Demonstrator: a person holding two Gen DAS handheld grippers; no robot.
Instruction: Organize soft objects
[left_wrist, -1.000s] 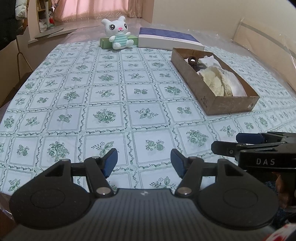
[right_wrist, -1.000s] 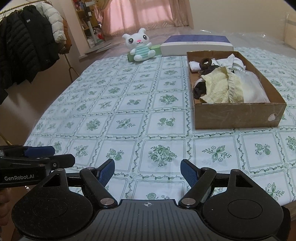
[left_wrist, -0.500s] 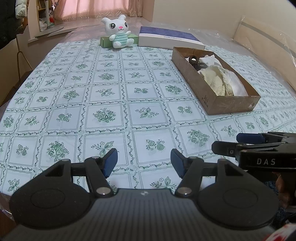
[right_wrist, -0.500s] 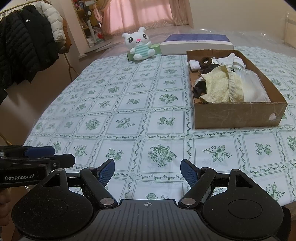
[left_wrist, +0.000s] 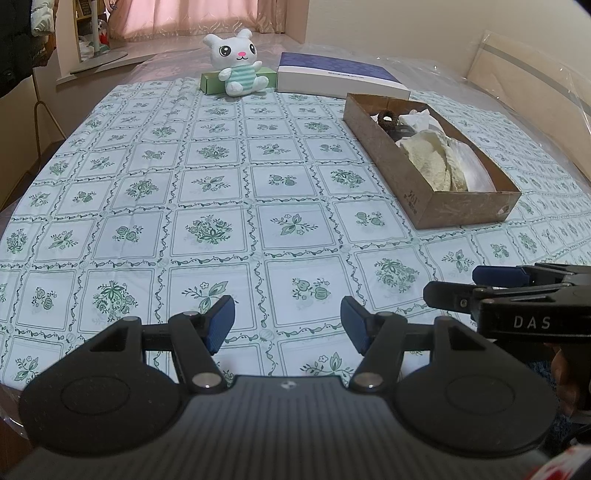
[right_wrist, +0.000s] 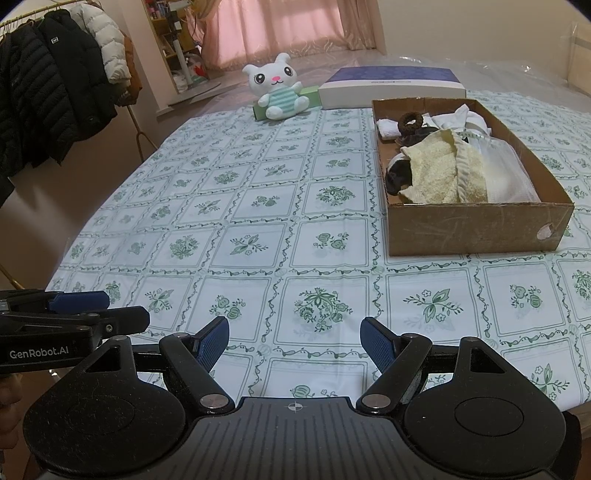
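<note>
A brown cardboard box (left_wrist: 458, 212) (right_wrist: 476, 230) stands on the right of the table. It holds a yellow towel (right_wrist: 432, 173), white cloths (right_wrist: 465, 118), a dark cloth (right_wrist: 397, 175) and a brown scrunchie (right_wrist: 410, 120). A white plush bunny (left_wrist: 238, 62) (right_wrist: 279, 90) sits at the far edge. My left gripper (left_wrist: 287, 323) is open and empty over the near table edge. My right gripper (right_wrist: 294, 341) is open and empty beside it, and shows in the left wrist view (left_wrist: 480, 284).
A green box (left_wrist: 212, 81) lies behind the bunny and a flat blue-and-white box (left_wrist: 338, 75) next to it. The patterned tablecloth (left_wrist: 221, 206) covers the table. Coats (right_wrist: 55, 85) hang on a rack at the left.
Both grippers have drawn back slightly toward the near edge. They stay open and empty. Nothing on the table has moved.
</note>
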